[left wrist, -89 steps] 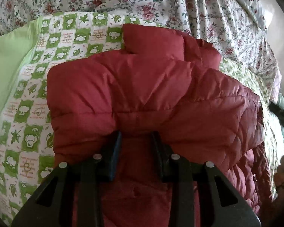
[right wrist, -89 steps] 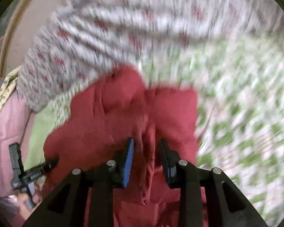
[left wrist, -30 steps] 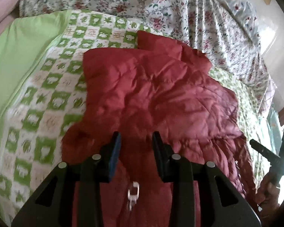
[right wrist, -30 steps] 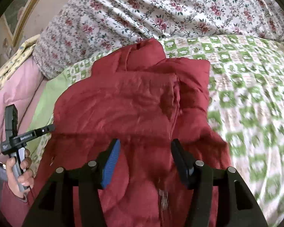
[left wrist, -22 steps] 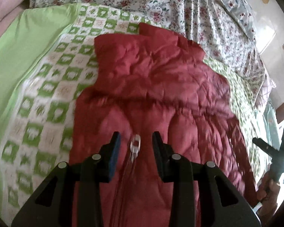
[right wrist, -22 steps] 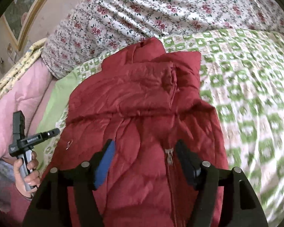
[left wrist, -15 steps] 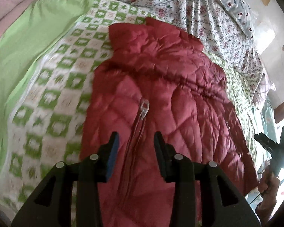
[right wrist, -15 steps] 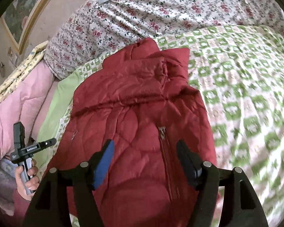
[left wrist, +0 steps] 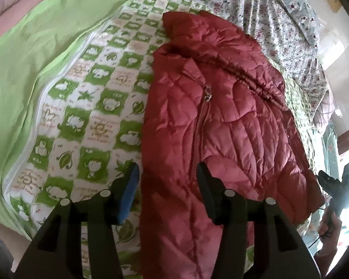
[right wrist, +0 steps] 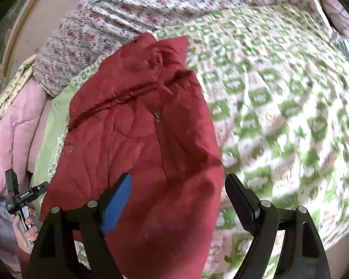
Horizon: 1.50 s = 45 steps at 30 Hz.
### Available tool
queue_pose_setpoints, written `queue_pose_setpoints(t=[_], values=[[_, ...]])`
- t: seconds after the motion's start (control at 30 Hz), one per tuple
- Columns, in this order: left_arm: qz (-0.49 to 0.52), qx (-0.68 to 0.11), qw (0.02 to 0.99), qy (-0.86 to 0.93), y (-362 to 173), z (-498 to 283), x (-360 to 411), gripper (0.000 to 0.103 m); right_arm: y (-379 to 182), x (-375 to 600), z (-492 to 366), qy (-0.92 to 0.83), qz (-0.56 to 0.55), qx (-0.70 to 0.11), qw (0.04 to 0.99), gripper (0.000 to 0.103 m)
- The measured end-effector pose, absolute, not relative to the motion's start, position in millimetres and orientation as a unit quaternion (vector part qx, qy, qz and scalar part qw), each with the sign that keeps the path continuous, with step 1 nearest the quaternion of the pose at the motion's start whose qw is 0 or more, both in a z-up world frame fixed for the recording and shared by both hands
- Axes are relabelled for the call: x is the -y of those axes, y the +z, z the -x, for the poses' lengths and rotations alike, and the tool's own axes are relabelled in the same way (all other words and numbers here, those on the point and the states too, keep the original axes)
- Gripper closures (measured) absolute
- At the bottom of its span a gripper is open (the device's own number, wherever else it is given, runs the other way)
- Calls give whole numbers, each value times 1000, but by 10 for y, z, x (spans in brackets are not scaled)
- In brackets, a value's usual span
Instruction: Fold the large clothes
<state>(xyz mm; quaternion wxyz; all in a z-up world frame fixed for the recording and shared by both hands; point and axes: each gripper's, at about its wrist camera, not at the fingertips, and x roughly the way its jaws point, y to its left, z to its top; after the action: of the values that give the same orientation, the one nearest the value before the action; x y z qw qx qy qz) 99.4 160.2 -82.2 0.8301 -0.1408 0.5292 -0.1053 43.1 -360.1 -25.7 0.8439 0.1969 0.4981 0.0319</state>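
Note:
A red quilted puffer jacket [left wrist: 221, 121] lies flat and zipped on a green-and-white checked bedspread [left wrist: 93, 107], collar at the far end; it also shows in the right wrist view [right wrist: 139, 144]. My left gripper [left wrist: 166, 183] is open and empty, held above the jacket's near left edge. My right gripper [right wrist: 178, 195] is open wide and empty, above the jacket's near hem. The left gripper also shows at the far left of the right wrist view [right wrist: 23, 195], and the right gripper at the far right of the left wrist view [left wrist: 337, 186].
A floral quilt [right wrist: 174, 4] is bunched at the head of the bed. A plain green sheet [left wrist: 35, 46] lies left of the bedspread. A pink blanket [right wrist: 9, 125] lies beside the bed. The checked bedspread [right wrist: 279, 93] spreads to the right of the jacket.
Both grippers have let go of the jacket and pulled back and up. The jacket now lies flat, and both jaws stand wider open.

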Motion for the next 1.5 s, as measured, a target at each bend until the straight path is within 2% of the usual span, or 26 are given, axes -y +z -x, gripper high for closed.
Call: queue_pose_setpoints(t=[0.13,0.27,0.4,0.47,0.57,0.63,0.67,0.77,0.97,1.03,1.17,1.2,1.37,1.5], values=[[142,-544,819,-114,-892,-982,-1592,53,-358,3520,-439,37,-191,-525,829,19],[128,-558,811,-124,-968,-946,-1556,46,-471,3432,-388,53,-176,-552,813,19],[122,-574,798,-140,-1056,-902,-1536,44,-534,3483,-295,78,-197,-560,801,22],[121,-577,794,-148,-1068,-861,-1548,43,-543,3517,-252,91,-208,-560,797,38],[130,-580,787,-165,-1071,-807,-1569,42,-519,3517,-191,103,-204,-559,797,50],[133,-582,782,-180,-1073,-757,-1553,42,-503,3509,-161,112,-205,-557,797,50],[131,-582,781,-186,-1074,-731,-1535,42,-512,3513,-165,114,-207,-558,796,47],[125,-582,779,-198,-1070,-687,-1484,38,-547,3533,-180,116,-221,-561,790,45],[98,-572,788,-205,-1048,-615,-1370,37,-576,3561,-131,126,-232,-554,789,46],[85,-565,794,-206,-1038,-598,-1332,44,-559,3562,-114,133,-234,-546,794,50],[95,-549,800,-221,-948,-565,-1343,76,-494,3548,-81,156,-251,-524,799,65],[98,-543,803,-225,-913,-546,-1343,80,-461,3547,-77,163,-256,-516,801,67],[95,-488,835,-238,-580,-479,-1272,84,-291,3533,-73,184,-272,-475,816,74],[103,-457,850,-241,-383,-489,-1292,84,-179,3543,-104,195,-282,-449,825,76]])
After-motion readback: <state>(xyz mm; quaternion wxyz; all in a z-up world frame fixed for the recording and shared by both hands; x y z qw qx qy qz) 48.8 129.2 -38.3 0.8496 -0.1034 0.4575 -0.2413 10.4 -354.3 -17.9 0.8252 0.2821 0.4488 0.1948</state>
